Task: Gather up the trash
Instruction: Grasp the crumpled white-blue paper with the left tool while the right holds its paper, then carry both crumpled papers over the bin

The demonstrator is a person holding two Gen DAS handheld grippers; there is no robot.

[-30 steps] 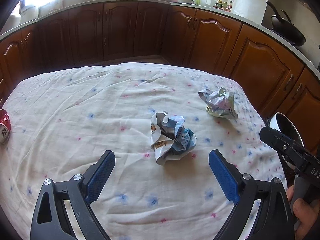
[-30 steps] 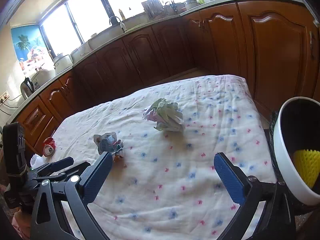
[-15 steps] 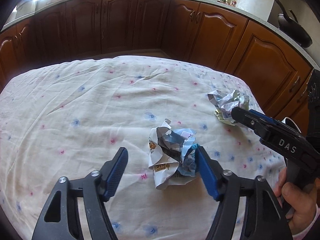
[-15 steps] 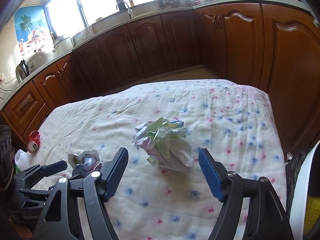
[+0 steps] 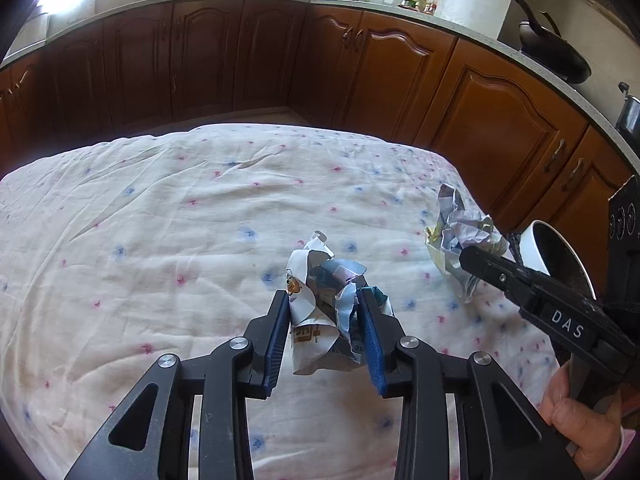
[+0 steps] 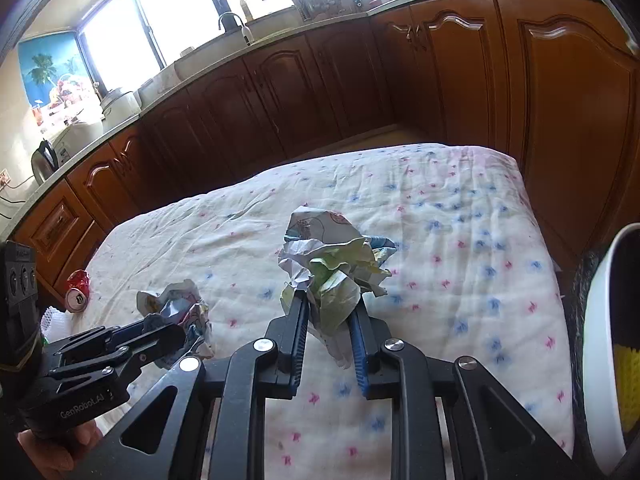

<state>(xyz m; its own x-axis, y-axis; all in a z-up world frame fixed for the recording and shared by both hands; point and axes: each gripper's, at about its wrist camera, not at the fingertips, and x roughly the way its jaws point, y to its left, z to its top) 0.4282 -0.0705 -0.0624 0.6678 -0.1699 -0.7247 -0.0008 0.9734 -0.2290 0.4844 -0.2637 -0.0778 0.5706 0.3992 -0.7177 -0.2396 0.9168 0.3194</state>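
Two wads of crumpled paper, one per gripper, both on the flowered tablecloth.

L side: my left gripper has its blue pads pressed onto the blue-and-white paper wad from both sides, so it's clamped on that wad. The wad sits right betw. the fingertips and sticks out ahead of them. Can't tell if its underside is touching the cloth or lifted off.

R side: my right gripper is pinched on the green-and-white paper wad. Jaws nearly together, gripping the wad's lower part; most of it bulges up and fwd past the tips. From the left wrist cam I see the same wad up and to the right of the L gripper, near the table's right edge, w/ one black finger of the R gripper lying across it.

White bin is at the far right of the R gripper, off the table edge, w/ smth yellow inside. From the left wrist cam its rim shows just behind the R gripper's body.

Far left of the R gripper, past the L one, a crushed red can lies near the cloth's left edge. Wooden cabinets run beyond the table ahead of both grippers.
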